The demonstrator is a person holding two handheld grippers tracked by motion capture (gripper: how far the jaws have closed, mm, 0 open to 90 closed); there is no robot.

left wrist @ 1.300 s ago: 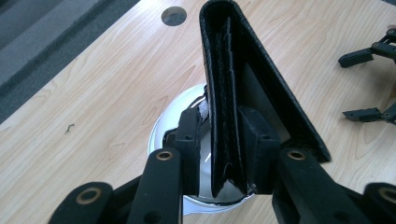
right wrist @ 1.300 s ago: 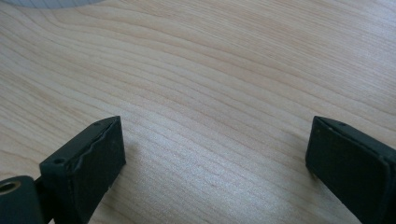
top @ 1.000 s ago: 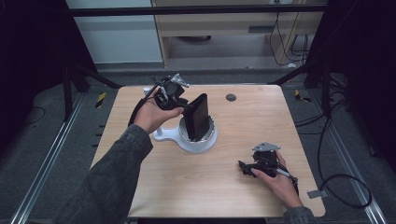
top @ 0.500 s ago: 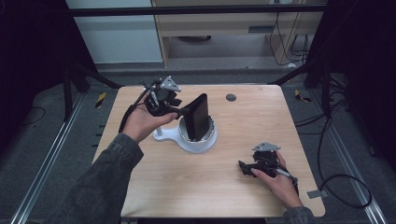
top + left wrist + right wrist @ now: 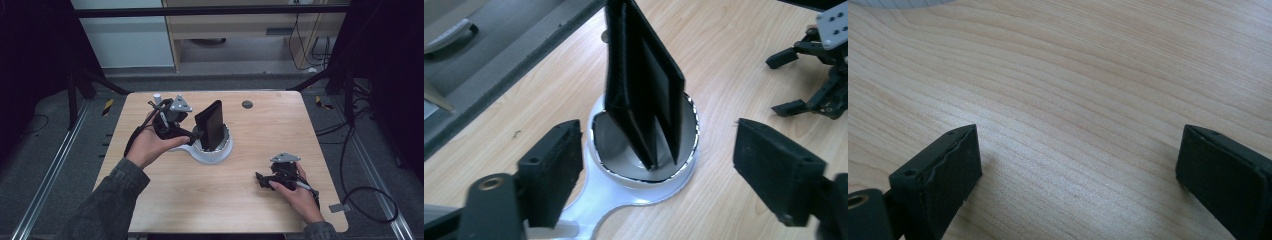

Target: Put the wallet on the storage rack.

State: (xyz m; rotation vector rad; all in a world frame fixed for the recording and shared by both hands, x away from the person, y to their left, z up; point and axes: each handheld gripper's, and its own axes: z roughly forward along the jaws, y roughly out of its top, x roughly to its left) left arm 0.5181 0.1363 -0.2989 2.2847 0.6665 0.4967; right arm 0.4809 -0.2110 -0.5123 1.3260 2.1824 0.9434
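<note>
The right gripper [image 5: 261,181] rests low near the tabletop's [image 5: 210,205] front right corner, its matte black jaws wide apart with bare pale wood grain between them in the right gripper view. Smooth, unoccupied wood lies between it and the holder [image 5: 212,152], a glossy white round cup on a flat, rounded base near the middle. A flat black wallet [image 5: 211,123] with stitched, layered edges stands upright in that cup, leaning slightly. The left gripper [image 5: 656,172] sits just left of the holder; its blocky jaws have just been opening and now stand wide on either side of the wallet without touching it. Beyond, a small dark disc [image 5: 247,104] lies near the straight far edge.
</note>
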